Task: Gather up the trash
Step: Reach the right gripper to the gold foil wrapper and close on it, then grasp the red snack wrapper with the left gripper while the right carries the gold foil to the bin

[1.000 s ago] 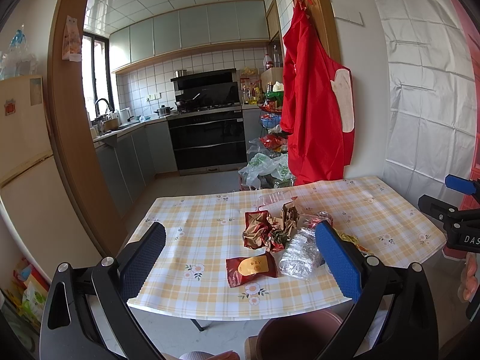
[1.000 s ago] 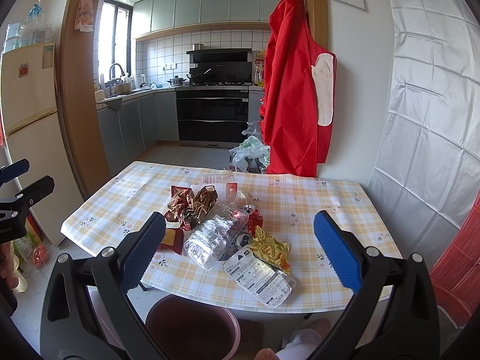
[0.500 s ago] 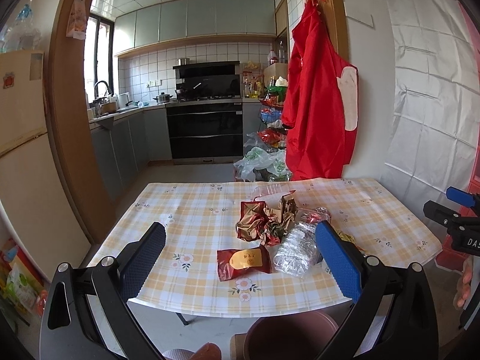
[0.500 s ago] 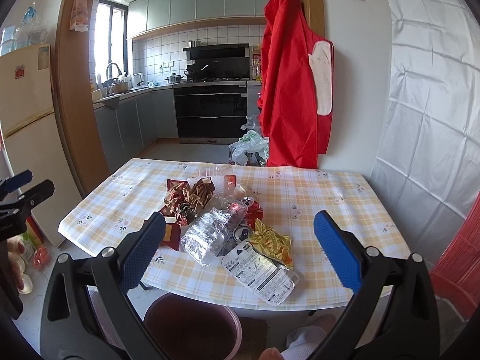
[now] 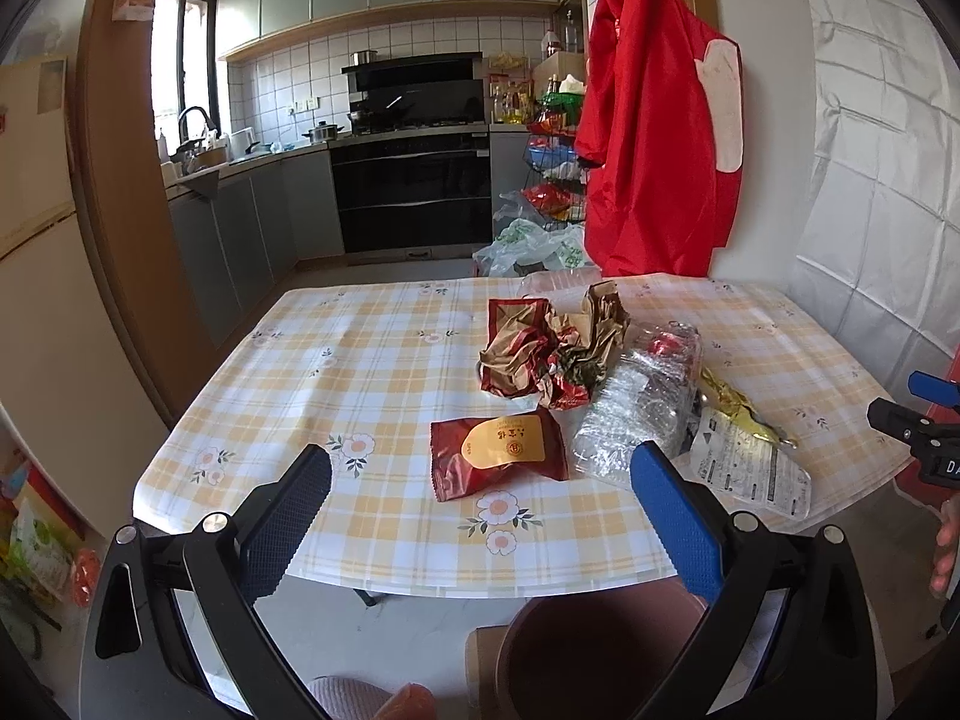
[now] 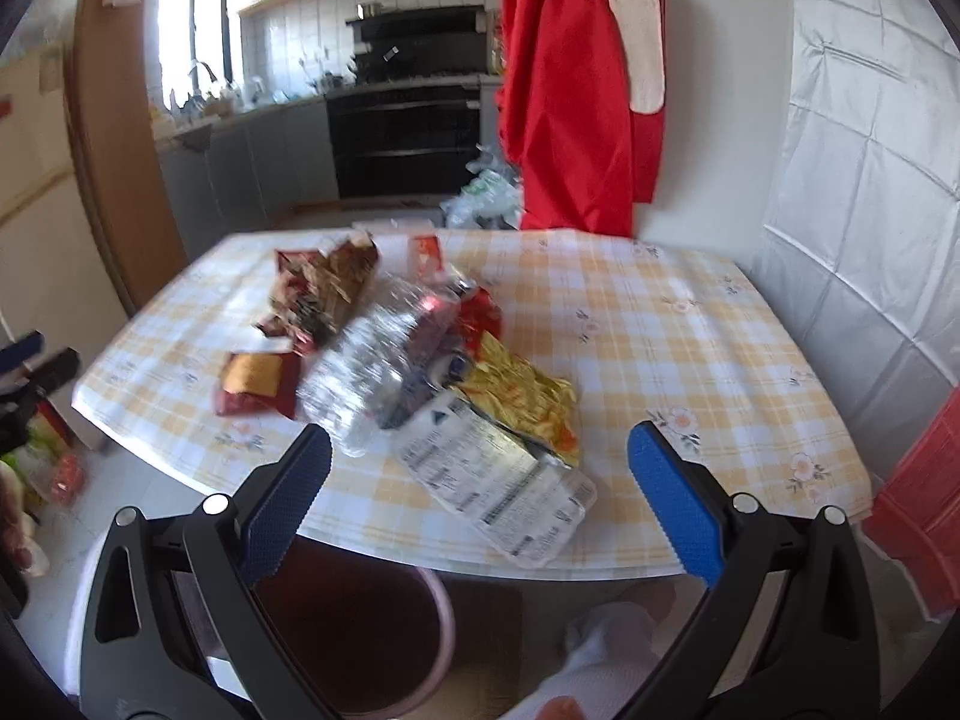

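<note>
A worktop (image 5: 372, 360) covered with a yellow checked cloth with small flowers is seen in both views, in front of a kitchen with a dark oven (image 5: 414, 192). A red garment (image 5: 654, 138) is hung on the wall behind the worktop. A round dark red bin (image 5: 600, 654) with a pale rim is placed on the floor below the near edge of the worktop.

The trash is gathered in 1 group on the worktop, towards its right half in the left view. A crushed clear plastic bottle (image 5: 642, 402) is laid on its side in the middle of the group. Behind it, crumpled red and brown wrappers (image 5: 546, 348) are piled, touching the bottle. A white printed packet (image 6: 498, 486) is laid near the front edge, and a crumpled gold wrapper (image 6: 522, 396) is partly on top of it. A flat dark red snack packet (image 5: 498, 456) with a yellow label is laid just to the left of the bottle.

The left tongs (image 5: 480, 516) are held released, with the blue pads wide apart and nothing between them, above the near edge in front of the snack packet. The right tongs (image 6: 480, 510) are also spread wide and empty, above the near edge over the white packet. The right view is blurred.
</note>
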Motion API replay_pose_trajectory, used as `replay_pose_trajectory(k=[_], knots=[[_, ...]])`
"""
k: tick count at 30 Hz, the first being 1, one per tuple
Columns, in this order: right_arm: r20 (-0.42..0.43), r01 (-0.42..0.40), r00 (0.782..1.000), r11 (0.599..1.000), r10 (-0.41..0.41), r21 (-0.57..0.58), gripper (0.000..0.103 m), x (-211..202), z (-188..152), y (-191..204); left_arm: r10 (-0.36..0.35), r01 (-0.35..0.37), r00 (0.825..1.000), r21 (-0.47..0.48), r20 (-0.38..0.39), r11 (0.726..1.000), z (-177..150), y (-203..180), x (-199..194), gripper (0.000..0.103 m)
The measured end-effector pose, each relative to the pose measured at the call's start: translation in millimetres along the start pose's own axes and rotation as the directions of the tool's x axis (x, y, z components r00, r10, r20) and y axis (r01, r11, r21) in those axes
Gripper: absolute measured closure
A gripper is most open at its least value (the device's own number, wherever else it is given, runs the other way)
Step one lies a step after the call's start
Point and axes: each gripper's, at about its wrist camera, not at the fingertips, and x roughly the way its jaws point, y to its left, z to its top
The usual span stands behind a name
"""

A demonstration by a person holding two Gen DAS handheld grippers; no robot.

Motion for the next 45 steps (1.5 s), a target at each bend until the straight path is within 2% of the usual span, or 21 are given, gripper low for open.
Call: replay_pose_trajectory(k=[2,6,10,12,13,16,18,20,21,22,25,27,32,37,42,45], knots=[[-0.031,0.021,0.999,1.0,-0.021,-0.009,0.006,12.9,-5.6,0.0,0.014,-0.014,1.0,0.009,-0.009,1.0,-3.5,0.1,8.6,0.005],[-0.072,0.015,0.997,1.0,-0.014,0.018,0.006,38.3,-13.2,-11.0,0.021,-0.021,0.999,0.014,-0.028,1.0,-11.0,2.4,25.8,0.005],[-0.098,0.039,0.994,0.997,-0.046,-0.07,0.007,69.9,-14.0,-8.8,-0.006,0.005,0.997,-0.016,-0.075,1.0,-16.6,6.6,44.5,0.006],[-0.119,0.029,0.992,0.993,-0.043,-0.115,0.013,91.6,-11.8,-6.8,-0.003,0.002,0.996,-0.021,-0.089,1.0,-17.8,7.9,54.2,0.007],[-0.131,0.03,0.99,0.99,-0.048,-0.14,0.019,104.8,-10.6,-5.3,0.0,-0.002,0.996,-0.019,-0.093,1.0,-18.0,7.8,57.3,0.008],[-0.174,0.024,0.983,0.983,-0.056,-0.184,0.026,139.9,-8.3,0.3,0.011,-0.012,0.995,-0.014,-0.1,1.0,-18.5,8.8,68.3,0.012],[-0.194,0.018,0.979,0.977,-0.06,-0.213,0.036,161.8,-7.9,3.9,0.011,-0.013,0.994,-0.017,-0.107,1.0,-18.6,10.8,73.6,0.013],[-0.204,0.042,0.975,0.972,-0.09,-0.229,0.059,177.5,-8.7,4.8,0.003,-0.006,0.993,-0.024,-0.12,1.0,-19.1,15.0,78.1,0.013],[-0.211,0.046,0.973,0.974,-0.094,-0.223,0.066,183.8,-8.6,3.4,0.0,-0.003,0.992,-0.027,-0.127,1.0,-19.2,17.3,81.2,0.013],[-0.217,0.045,0.972,0.976,-0.092,-0.211,0.08,187.9,-7.7,1.2,0.0,-0.004,0.991,-0.025,-0.132,1.0,-19.5,19.3,83.0,0.014],[-0.172,0.071,0.979,0.976,-0.108,-0.205,0.095,185.4,-3.0,-1.4,0.005,-0.007,0.99,-0.014,-0.142,1.0,-20.5,20.8,90.4,0.016],[-0.133,0.09,0.984,0.971,-0.121,-0.223,0.096,179.8,1.1,-1.7,0.0,-0.002,0.988,-0.015,-0.154,1.0,-21.1,21.5,97.6,0.017],[-0.031,0.107,0.993,0.976,-0.115,-0.191,0.096,154.9,16.1,-9.2,-0.069,0.068,0.983,-0.012,-0.168,0.998,-23.8,17.2,115.5,0.023],[0.043,0.046,0.998,0.994,-0.042,-0.098,0.096,120.5,27.0,-14.6,-0.102,0.126,0.977,0.124,-0.185,0.984,-35.1,2.6,145.7,0.024],[0.068,-0.006,0.998,0.997,0.012,-0.08,0.096,99.5,29.6,-9.4,-0.044,0.102,0.974,0.254,-0.223,0.962,-50.3,-3.7,188.1,0.036],[0.07,-0.024,0.997,0.996,0.03,-0.081,0.096,91.6,31.0,-3.7,-0.009,0.073,0.975,0.281,-0.222,0.957,-52.4,-1.1,205.7,0.038]])
